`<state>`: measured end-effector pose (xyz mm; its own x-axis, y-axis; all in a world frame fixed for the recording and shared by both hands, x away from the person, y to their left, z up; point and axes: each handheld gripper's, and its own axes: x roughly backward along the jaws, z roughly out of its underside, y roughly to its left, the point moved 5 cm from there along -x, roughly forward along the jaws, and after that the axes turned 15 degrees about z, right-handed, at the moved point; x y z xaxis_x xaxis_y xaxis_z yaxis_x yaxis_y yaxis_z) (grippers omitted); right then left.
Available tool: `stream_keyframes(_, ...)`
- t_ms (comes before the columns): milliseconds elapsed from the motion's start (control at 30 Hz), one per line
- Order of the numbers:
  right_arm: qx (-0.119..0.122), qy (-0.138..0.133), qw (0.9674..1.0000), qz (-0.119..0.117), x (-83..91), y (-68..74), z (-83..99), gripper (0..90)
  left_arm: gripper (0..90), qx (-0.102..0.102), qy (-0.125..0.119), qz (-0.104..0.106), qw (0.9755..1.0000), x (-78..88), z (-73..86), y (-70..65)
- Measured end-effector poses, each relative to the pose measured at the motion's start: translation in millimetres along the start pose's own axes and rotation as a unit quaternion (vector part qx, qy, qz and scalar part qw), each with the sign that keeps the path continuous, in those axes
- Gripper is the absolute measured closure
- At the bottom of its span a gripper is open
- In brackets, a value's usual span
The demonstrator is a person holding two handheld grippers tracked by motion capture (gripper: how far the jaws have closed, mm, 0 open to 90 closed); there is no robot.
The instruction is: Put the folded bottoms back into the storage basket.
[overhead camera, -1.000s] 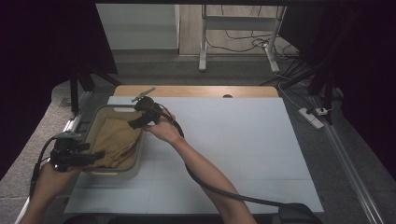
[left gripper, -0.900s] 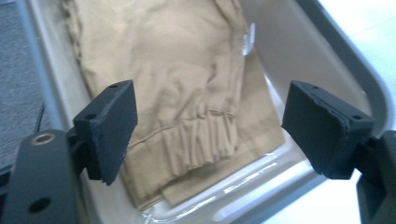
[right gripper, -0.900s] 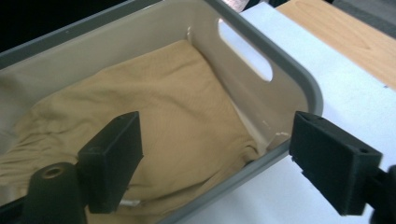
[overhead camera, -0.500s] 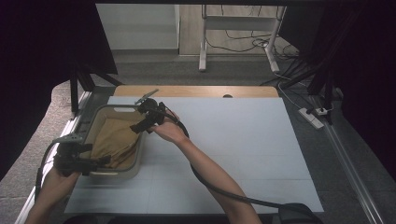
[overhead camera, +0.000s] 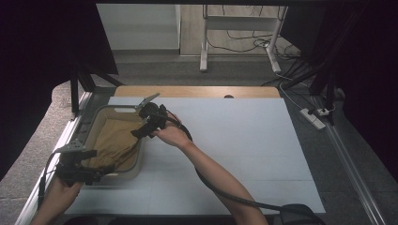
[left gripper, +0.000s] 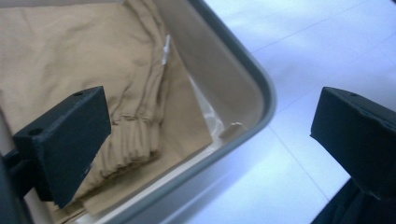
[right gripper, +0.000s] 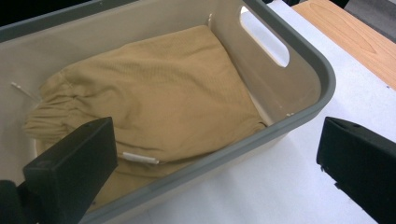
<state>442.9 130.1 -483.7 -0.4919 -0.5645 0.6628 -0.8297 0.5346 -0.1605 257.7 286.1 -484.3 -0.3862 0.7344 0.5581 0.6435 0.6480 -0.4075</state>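
Cloth (overhead camera: 115, 140) lies folded in the basket (overhead camera: 136, 164), long axis along its length. Left gripper (overhead camera: 96, 173) and right gripper (overhead camera: 141, 131) hover at opposite corners, jaws apart.

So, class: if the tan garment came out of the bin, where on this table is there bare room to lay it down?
The white table cover lies bare from the bin across to its right edge, crossed only by the right forearm and cable. The left end is crowded: bin holding the tan garment, left gripper, right gripper.

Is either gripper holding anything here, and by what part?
Nothing held. Left gripper and right gripper are both open, each straddling the bin rim, above the tan garment.
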Motion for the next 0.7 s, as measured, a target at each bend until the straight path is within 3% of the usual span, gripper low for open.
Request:
stream_keyframes(133, 0.004, -0.003, 1.0000, -0.003, 5.7, 2.5, 2.2, 0.0, 0.0, 0.002, -0.012, 0.031, 0.9994, -0.7, 3.6, -6.8)
stream_keyframes(267, 0.010, -0.007, 0.9999, -0.004, 12.4, 5.4, 4.7, 0.0, 0.0, -0.004, -0.012, 0.046, 0.9989, -2.2, 8.7, -13.5)
stream_keyframes(500, 0.014, -0.018, 0.9997, -0.007, 26.8, 7.1, 9.1, 0.0, 0.0, -0.005, -0.010, 0.034, 0.9994, -1.9, 18.7, -26.2)
stream_keyframes(700, 0.015, -0.021, 0.9996, -0.009, 36.9, 7.2, 16.6, 0.0, 0.0, -0.018, -0.017, 0.020, 0.9995, -2.7, 28.0, -32.7)
